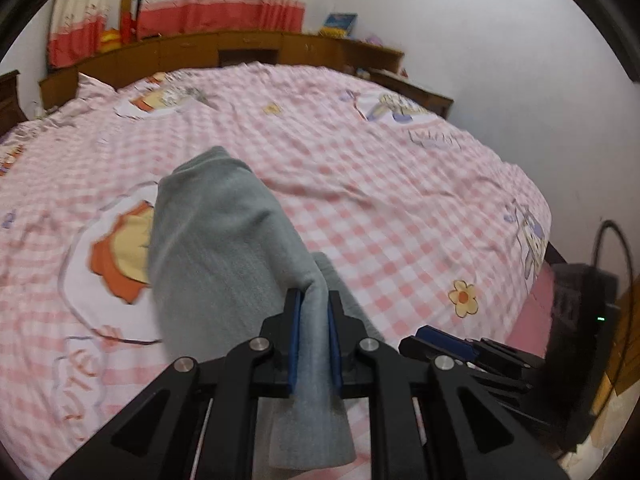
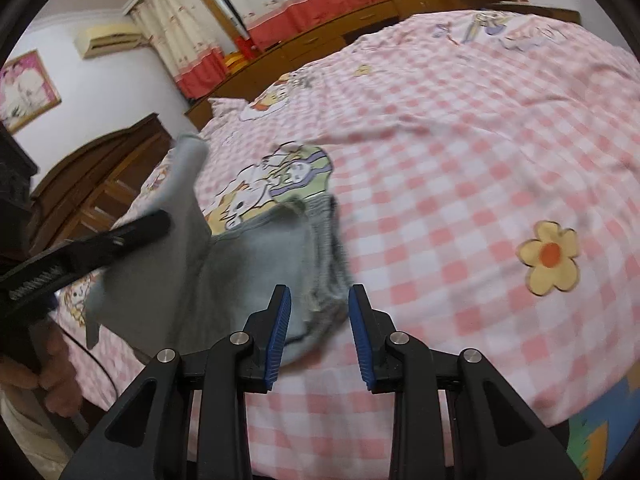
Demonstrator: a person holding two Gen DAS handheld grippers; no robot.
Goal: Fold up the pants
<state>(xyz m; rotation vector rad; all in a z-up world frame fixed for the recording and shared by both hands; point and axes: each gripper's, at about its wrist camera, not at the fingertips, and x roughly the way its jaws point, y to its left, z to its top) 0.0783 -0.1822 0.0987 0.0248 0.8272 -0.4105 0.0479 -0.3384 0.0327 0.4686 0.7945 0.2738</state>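
I have the left tongs (image 1: 314,304) pinched nearly shut on a fold of the grey pants (image 1: 216,240), lifting one end clear of the pink checked bed (image 1: 400,208), while the right tongs (image 2: 318,300) stand partly open with nothing pressed between their pads (image 2: 280,320), the crumpled waistband end of the pants lying on the bed just beyond them. I judge the fold to be under way: the next move calls for carrying the raised end across onto the part resting on the bed and laying it flat and aligned. No brand or legible writing shows; the lettering printed on the bed cover is too blurred to read.
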